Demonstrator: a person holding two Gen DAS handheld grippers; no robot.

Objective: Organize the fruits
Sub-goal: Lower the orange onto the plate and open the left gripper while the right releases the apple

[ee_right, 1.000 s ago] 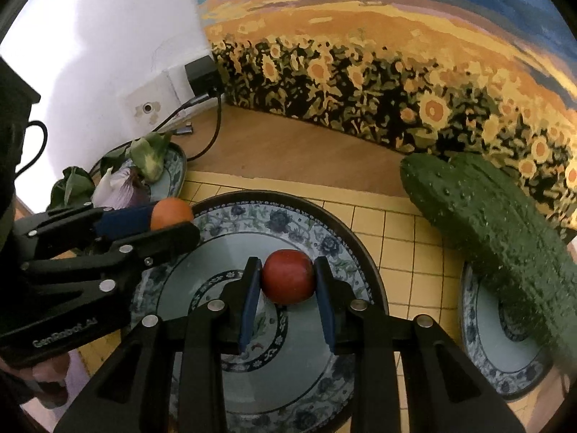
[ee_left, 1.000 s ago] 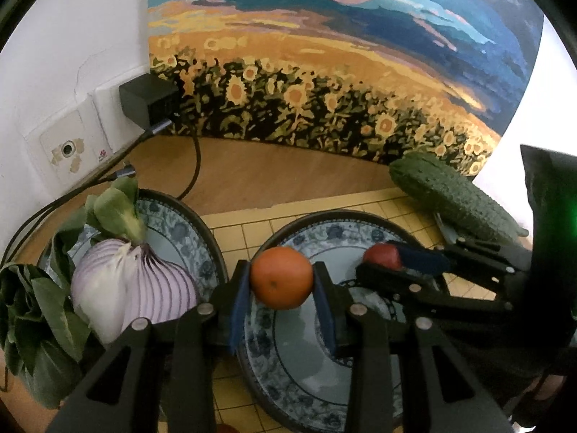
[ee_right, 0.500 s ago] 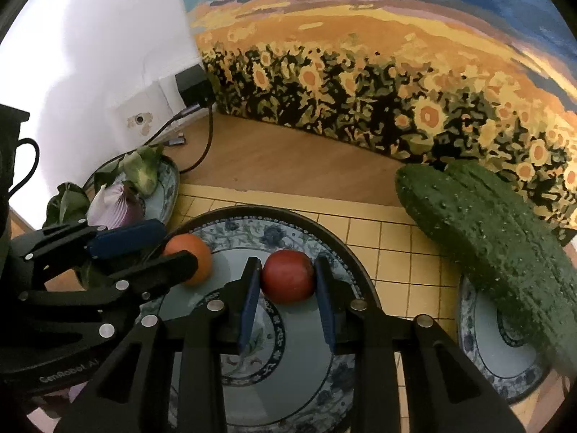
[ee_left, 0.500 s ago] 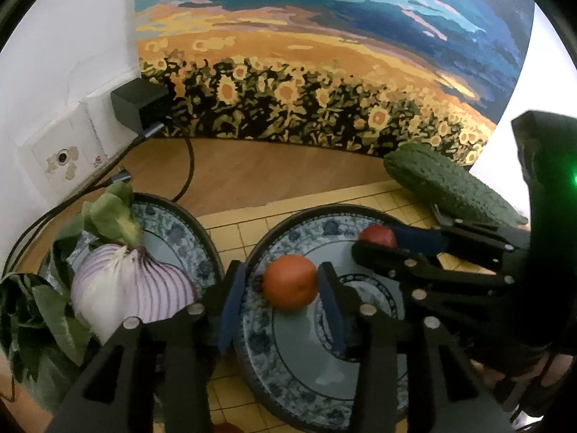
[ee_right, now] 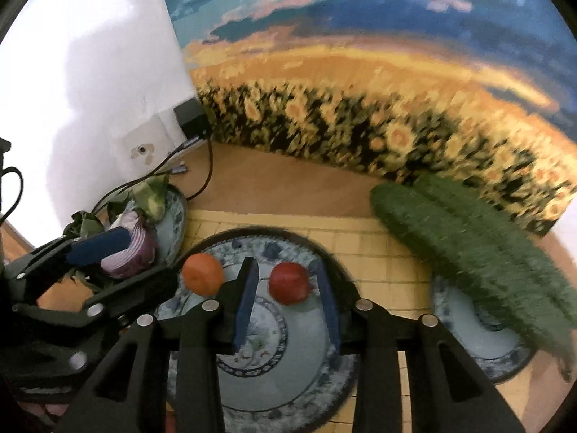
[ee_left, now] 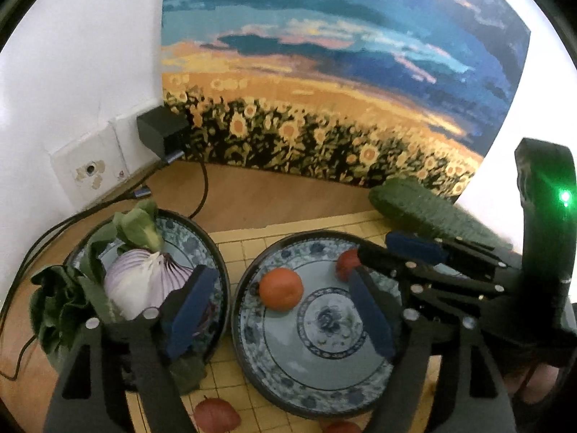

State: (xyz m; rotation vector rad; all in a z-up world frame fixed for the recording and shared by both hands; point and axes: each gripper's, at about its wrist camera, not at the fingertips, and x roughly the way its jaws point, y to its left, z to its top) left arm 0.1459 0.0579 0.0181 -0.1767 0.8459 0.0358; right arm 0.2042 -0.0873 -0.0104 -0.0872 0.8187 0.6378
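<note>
Risk first, left to right. Left claw (ee_left: 279,314) is opening, jaws already wide, nothing gripped; the orange (ee_left: 280,288) lies loose on the middle plate (ee_left: 252,357), between the pads but untouched. Round fruit near the plate's sloped wall (roll likely if nudged), so a pad clipped on withdrawal could send it over the rim or into the red fruit (ee_right: 289,283). The left pad (ee_left: 191,310) hangs over the neighbouring plate with the red onion (ee_left: 144,288); contact there is possible too.

Right claw (ee_right: 286,297) is also opening, only slightly so far; small gaps seem to show between pads and red fruit, which sits on the same plate, apparently released. If the claw is lifted before the jaws are clear, the fruit could be dragged or tipped toward the orange. Cucumbers (ee_right: 468,245) lie to the right, near enough to be brushed by a sideways swing.
</note>
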